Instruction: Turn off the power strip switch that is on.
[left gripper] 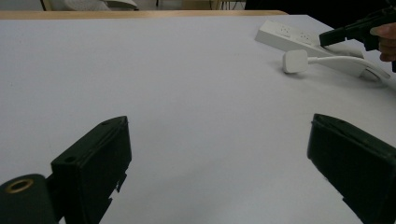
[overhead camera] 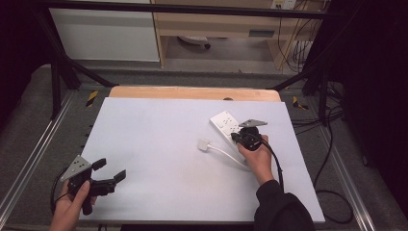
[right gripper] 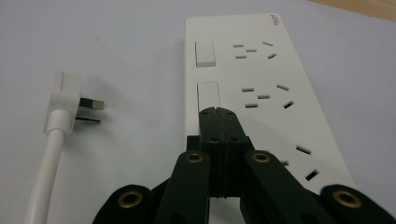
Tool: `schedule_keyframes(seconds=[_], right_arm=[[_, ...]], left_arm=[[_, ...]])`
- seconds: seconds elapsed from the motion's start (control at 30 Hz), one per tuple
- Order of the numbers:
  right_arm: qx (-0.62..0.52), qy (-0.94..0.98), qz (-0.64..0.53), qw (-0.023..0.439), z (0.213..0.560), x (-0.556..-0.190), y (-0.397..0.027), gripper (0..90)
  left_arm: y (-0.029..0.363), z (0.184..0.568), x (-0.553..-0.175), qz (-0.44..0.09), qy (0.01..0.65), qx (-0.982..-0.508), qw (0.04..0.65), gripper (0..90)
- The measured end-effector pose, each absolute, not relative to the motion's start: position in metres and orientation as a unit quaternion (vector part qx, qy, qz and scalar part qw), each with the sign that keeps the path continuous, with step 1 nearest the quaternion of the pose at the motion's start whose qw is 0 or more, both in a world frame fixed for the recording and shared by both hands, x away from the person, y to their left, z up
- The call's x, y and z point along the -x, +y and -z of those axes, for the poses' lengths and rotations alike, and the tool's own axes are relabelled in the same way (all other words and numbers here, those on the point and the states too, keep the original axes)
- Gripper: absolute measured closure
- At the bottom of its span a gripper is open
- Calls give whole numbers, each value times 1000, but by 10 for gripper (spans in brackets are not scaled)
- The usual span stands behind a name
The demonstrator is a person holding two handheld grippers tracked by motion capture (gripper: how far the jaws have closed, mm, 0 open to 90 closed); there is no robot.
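Jaws of the left gripper, lowest in the lower left of the high view, stand wide with nothing between them, clear of the bench surface. It is idle and well apart from the work, and is best kept there.

Further up, right of centre in the high view, the right gripper has its jaws pressed together into one blunt tip, holding nothing. In the right gripper view that tip rests at the near end of the second rocker switch on the power strip, which lies flat at the right of the bench. The step in hand looks like pressing that switch. To do it well, keep the jaws closed so the tip stays narrow, push straight down on the rocker's near end without sliding sideways onto the sockets, and press lightly enough that the strip does not skate away, since nothing holds it.

Left of the strip lies the plug, pins pointing toward the strip but apart from it, its cord running down the lower left of that frame.

Whether the tip truly touches the rocker or hovers just above is hard to tell. The strip's near end is covered by the gripper, and which way either rocker is set cannot be made out.
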State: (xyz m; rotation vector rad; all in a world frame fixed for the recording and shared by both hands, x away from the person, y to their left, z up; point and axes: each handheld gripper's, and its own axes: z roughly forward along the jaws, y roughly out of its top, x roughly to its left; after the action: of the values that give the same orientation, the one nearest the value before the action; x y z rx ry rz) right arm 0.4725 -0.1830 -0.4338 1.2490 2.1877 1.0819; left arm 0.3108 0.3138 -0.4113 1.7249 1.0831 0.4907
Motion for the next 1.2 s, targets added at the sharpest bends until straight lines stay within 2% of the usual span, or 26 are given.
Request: schedule_keyframes(seconds=[1.2], right_arm=[[-439,776,-404,205,427,-467,-184,900]], left_arm=[[314,411,-311,-204,448,-713,500,63]])
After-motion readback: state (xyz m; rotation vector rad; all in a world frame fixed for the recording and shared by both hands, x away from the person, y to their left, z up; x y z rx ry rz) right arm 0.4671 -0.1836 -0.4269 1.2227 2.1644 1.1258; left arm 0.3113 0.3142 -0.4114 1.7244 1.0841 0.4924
